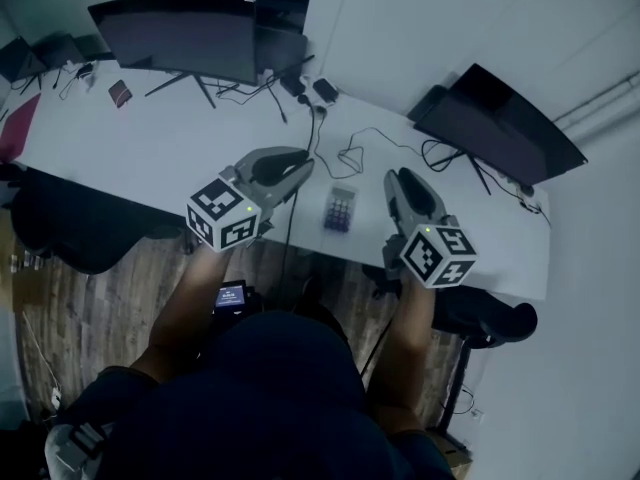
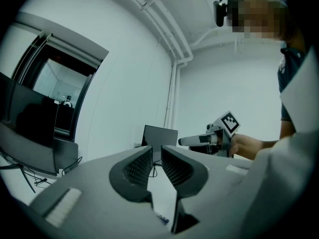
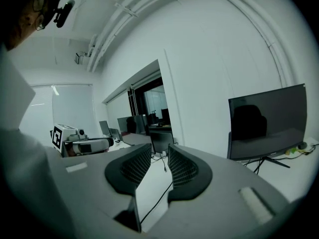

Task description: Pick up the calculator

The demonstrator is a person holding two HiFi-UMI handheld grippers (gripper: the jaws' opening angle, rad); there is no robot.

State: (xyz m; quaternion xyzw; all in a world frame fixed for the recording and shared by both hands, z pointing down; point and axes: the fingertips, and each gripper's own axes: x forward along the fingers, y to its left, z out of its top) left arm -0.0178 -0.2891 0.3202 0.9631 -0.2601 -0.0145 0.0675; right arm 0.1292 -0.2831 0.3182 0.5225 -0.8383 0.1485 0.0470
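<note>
Flanking the calculator [image 1: 339, 209], which lies flat by the near edge of the desk [image 1: 170, 138], I hold my left gripper [image 1: 306, 167] and right gripper [image 1: 398, 177] either side. Both are empty, jaws slightly parted, so either one could take it.

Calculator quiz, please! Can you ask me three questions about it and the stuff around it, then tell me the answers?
1. True or false: in the head view, the calculator lies between the left tool and the right tool.
2. What holds the calculator? A: the left tool. B: the right tool. C: neither, as it lies on the desk.
3. Fill in: the desk's colour is ___.

Key: 1 true; 2 C; 3 white.
</note>
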